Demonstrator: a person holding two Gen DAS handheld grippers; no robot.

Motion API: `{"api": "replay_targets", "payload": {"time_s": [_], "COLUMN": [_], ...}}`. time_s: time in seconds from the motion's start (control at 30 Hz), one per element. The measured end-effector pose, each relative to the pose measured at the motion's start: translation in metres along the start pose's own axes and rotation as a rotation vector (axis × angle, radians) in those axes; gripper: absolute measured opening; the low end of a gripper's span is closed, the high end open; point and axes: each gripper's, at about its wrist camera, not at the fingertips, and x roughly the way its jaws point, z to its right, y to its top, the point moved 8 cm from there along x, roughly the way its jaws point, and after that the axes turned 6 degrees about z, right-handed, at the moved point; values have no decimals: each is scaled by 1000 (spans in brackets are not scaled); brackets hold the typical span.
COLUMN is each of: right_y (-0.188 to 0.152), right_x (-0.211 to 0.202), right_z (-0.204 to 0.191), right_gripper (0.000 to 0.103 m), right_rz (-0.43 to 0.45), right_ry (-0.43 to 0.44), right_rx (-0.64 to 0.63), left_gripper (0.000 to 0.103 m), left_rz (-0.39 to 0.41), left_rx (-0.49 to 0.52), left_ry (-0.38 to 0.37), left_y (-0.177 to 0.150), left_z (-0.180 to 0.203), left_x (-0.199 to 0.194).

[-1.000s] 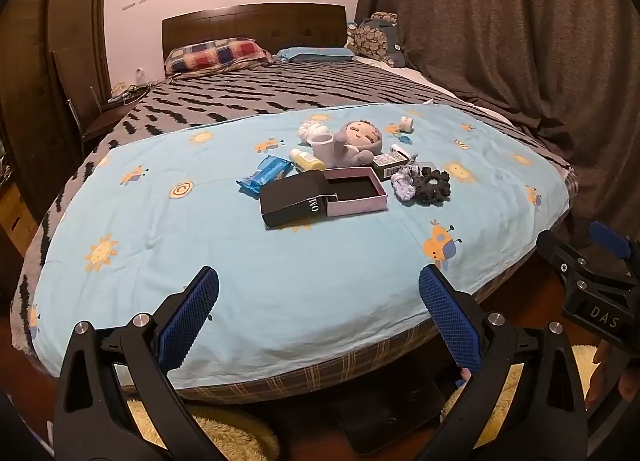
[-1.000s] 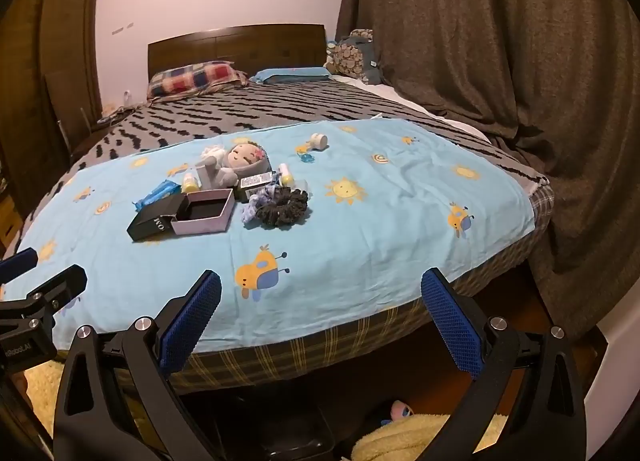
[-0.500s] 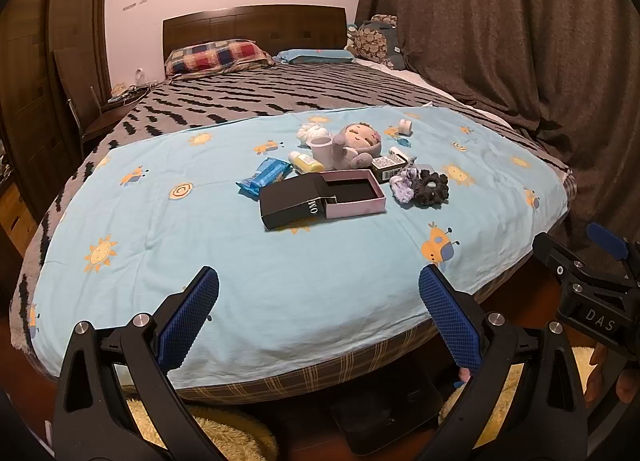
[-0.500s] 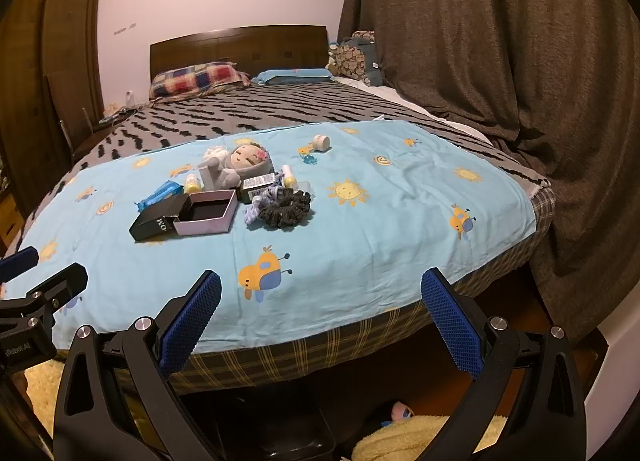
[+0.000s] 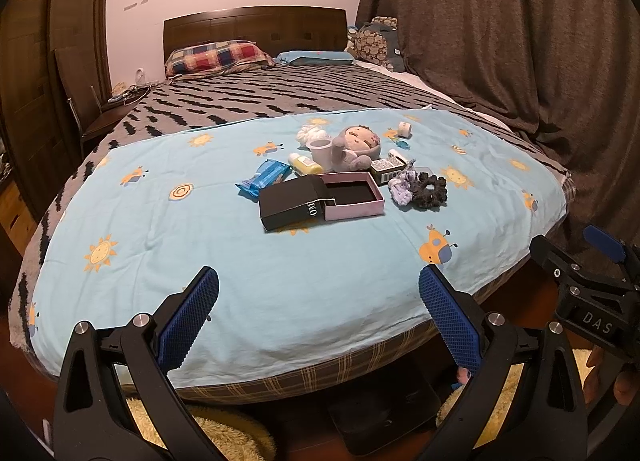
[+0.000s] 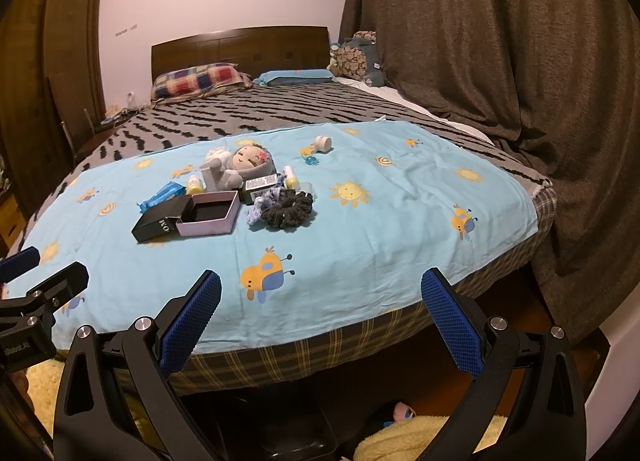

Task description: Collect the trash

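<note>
A cluster of items lies on the light blue sheet: a black and pink open box, a blue wrapper, a small yellow bottle, a white cup, a plush doll, a small dark carton, and scrunchies. My left gripper is open and empty at the bed's near edge. My right gripper is open and empty, further right along the same edge.
A dark bin stands on the floor below the bed's edge. Yellow fluffy rugs lie beside it. Brown curtains hang on the right. A wooden wardrobe stands on the left. Pillows lie at the headboard.
Both grippers have drifted slightly closer to the bed and a little upward. Both stay open and empty. Nothing on the bed has moved.
</note>
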Motion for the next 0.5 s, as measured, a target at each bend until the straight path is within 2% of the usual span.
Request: {"api": "replay_targets", "payload": {"time_s": [0.5], "right_y": [-1], "right_x": [-1], "right_z": [-3], "right_gripper": [100], "right_rz": [8], "right_ry": [19], "right_rx": [6], "left_gripper": [95], "left_rz": [4], "left_rx": [-6], "left_ry": [-5], "left_y": [3], "left_z": [-2], "left_x": [-1]}}
